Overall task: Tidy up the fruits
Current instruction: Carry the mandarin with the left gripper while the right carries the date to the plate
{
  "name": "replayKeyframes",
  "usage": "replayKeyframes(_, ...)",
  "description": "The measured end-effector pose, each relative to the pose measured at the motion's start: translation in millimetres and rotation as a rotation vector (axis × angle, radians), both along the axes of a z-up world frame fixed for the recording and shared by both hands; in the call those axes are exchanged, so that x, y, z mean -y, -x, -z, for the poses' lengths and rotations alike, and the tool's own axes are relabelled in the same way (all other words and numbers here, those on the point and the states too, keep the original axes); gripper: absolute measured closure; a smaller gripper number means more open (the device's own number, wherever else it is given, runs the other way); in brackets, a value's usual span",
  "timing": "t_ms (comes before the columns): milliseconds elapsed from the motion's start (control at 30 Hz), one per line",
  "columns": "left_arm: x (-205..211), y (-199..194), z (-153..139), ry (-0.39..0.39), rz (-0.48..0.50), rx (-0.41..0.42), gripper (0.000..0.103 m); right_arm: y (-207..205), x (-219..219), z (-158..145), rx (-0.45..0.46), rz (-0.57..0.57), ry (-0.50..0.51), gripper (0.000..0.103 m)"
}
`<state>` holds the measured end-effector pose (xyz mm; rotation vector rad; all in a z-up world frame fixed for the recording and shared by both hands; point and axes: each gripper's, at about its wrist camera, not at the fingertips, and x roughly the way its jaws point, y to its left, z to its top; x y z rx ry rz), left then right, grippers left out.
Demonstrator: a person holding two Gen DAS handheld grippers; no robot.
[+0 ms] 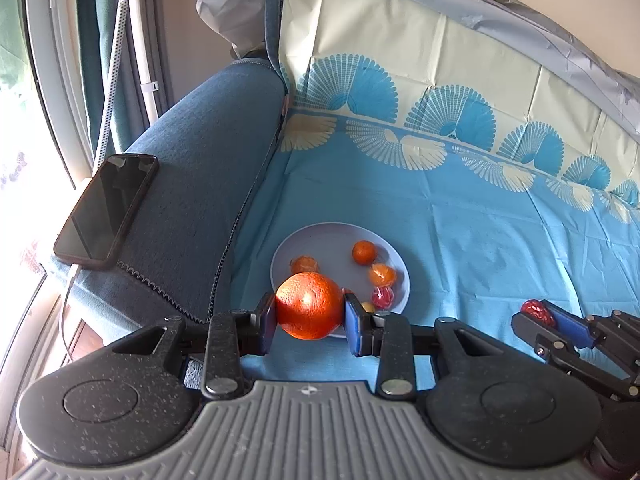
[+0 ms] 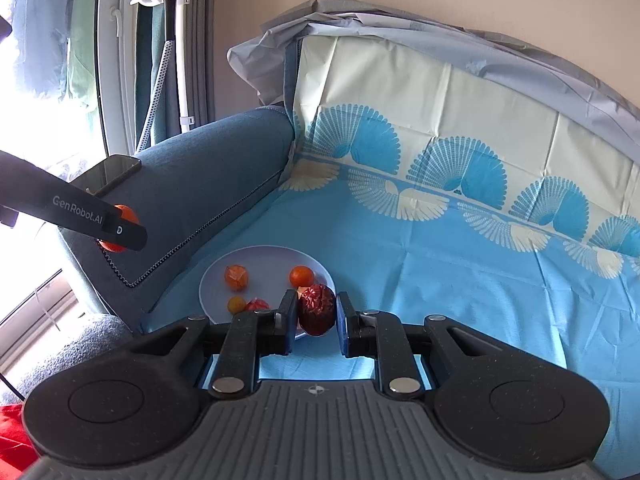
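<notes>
Item: my left tongs (image 1: pixel 310 314), clamped on an orange (image 1: pixel 309 305), low centre of the left view, over the near rim of the plate (image 1: pixel 396 258).
Item: my right tongs (image 2: pixel 316 312), pinched tight on a red date (image 2: pixel 317 309), low centre of the right view, at the plate's right edge.
Item: plate on blue cloth (image 1: pixel 480 232), bearing small fruits.
Step, as I judge: carrying both fruits to the plate. Next: lower each over bare plate, then release.
</notes>
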<state>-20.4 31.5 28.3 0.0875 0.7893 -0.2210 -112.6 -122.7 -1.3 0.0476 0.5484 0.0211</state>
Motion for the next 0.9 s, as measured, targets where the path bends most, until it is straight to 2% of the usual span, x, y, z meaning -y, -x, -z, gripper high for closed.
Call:
replayKeyframes(267,3.4,-36.5,8.7,0.005,0.011,-0.044,0.065,-33.6,-3.2,8.1,-0.01,-0.018,-0.011,0.082)
replayKeyframes(467,21.0,-75.4,20.0,-0.005,0.047,-0.082,0.065,-71.1,-2.0,21.3,-0.035,-0.024,-0.02,0.082)
replayKeyframes(633,42.6,-114.6,38.6,-0.072,0.042,-0.085,0.065,-107.4,-4.6,40.9,-0.074,-0.049,0.002,0.082)
replayKeyframes(900,65.5,-169.8,76.3,-0.122,0.064,-0.119,0.065,-164.3,-4.7,78.6,-0.151,-0.08,-0.008,0.082)
